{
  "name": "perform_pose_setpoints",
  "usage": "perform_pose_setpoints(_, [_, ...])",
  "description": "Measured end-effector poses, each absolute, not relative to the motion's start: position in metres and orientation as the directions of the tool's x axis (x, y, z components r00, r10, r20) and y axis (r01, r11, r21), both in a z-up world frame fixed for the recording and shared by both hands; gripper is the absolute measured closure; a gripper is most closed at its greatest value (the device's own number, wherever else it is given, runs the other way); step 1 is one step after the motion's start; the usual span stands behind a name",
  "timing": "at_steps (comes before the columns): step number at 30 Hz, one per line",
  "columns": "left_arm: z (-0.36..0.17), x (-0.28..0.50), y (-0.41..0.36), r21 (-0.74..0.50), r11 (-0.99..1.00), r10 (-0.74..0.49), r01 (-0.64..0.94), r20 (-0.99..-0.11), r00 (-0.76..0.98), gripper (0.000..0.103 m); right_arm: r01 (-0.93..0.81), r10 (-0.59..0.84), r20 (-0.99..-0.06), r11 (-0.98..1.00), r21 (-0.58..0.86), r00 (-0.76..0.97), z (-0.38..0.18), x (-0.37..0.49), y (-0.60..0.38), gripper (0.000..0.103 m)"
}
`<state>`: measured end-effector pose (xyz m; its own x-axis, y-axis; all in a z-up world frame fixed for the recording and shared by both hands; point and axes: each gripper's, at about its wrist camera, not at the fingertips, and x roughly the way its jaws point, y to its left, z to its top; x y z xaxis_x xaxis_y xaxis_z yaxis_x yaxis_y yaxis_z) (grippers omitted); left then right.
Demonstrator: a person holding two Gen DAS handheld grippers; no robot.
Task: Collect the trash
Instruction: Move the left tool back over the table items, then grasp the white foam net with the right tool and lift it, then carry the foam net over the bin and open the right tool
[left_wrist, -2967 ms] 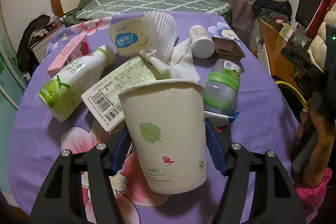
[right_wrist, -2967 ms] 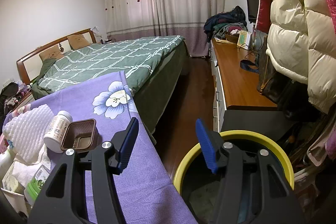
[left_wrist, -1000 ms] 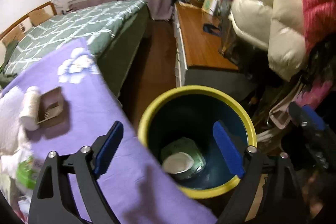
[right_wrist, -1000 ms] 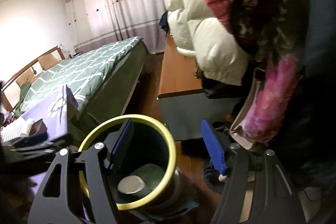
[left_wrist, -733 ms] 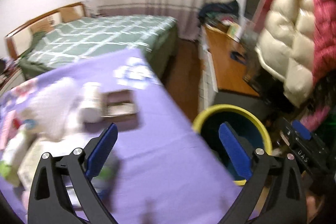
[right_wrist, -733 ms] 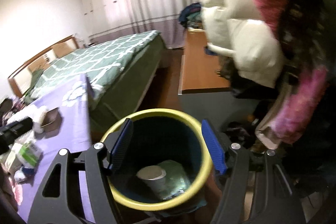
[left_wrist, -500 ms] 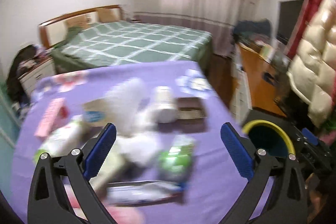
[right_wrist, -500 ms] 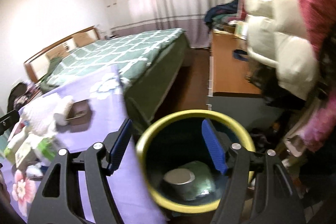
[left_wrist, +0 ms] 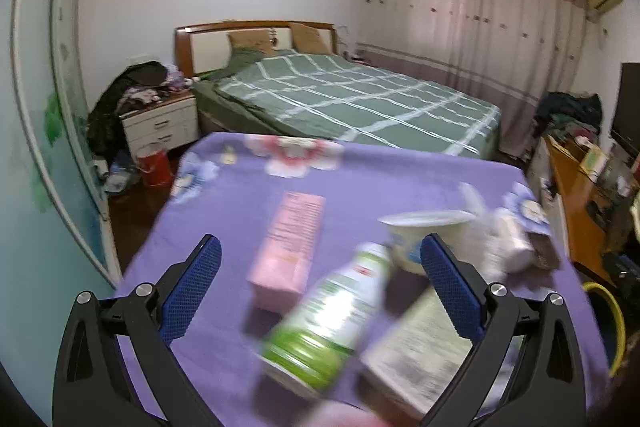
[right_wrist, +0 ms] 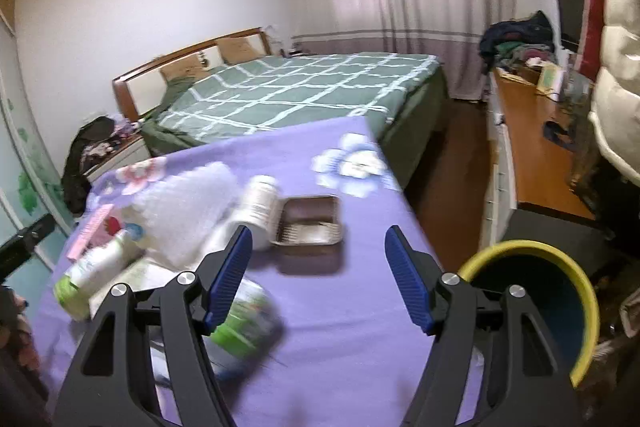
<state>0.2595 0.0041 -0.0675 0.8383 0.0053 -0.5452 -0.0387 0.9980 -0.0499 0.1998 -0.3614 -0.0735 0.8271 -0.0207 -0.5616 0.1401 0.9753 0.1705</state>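
Note:
My left gripper [left_wrist: 320, 283] is open and empty above the purple flowered tablecloth [left_wrist: 380, 179]. Between its fingers lie a green-and-white bottle [left_wrist: 332, 315] and a pink carton [left_wrist: 288, 247]; a white tub [left_wrist: 424, 239] and a printed box [left_wrist: 420, 351] lie to the right. My right gripper [right_wrist: 318, 275] is open and empty over the table's right part, near a brown tray [right_wrist: 308, 223], a white pill bottle [right_wrist: 258, 207] and a small green-labelled bottle [right_wrist: 244, 319]. The yellow-rimmed bin [right_wrist: 532, 303] stands beside the table at the right.
A bed with a green checked cover [left_wrist: 352, 103] stands behind the table. A nightstand [left_wrist: 160, 123] with clothes and a red bucket [left_wrist: 154, 167] are at the left. A wooden desk [right_wrist: 532, 143] and hanging jackets [right_wrist: 616, 115] are at the right.
The left gripper dropped the paper cup into the bin, then swung left back over the table's trash. The right gripper turned from the bin toward the table. Both views are motion-blurred.

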Motion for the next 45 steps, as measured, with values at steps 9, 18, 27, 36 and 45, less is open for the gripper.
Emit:
perform_pose_setpoints(9, [-0.102,0.304,0.073,-0.082,0.984,0.081,-0.159,-0.589,0.804,0.005,-0.013,0.116,-0.61,0.985,0.17,0.784,-0.075,0.253,-0.282,0.037])
perform_pose_setpoints(18, [-0.11,0.302,0.079,-0.079,0.978,0.113,-0.193,-0.577,0.809,0.005,-0.111,0.16,-0.692,0.987,0.116,0.704,-0.097,0.293,-0.221,0.041])
perform_pose_setpoints(27, [-0.113,0.302,0.081,-0.102,0.976,0.099,-0.194,-0.587,0.804,0.005,-0.101,0.165,-0.712,0.986,0.132,0.682,-0.108,0.305,-0.221,0.09])
perform_pose_setpoints(36, [-0.115,0.303,0.079,-0.104,0.977,0.09,-0.187,-0.594,0.8,0.005,-0.116,0.187,-0.638,0.982,0.152,0.747,-0.075,0.268,-0.232,0.091])
perform_pose_setpoints(45, [-0.114,0.298,0.075,-0.112,0.978,0.079,-0.177,-0.585,0.807,0.005,0.047,0.055,-0.567,0.985,0.164,0.822,-0.045,0.213,-0.31,0.091])
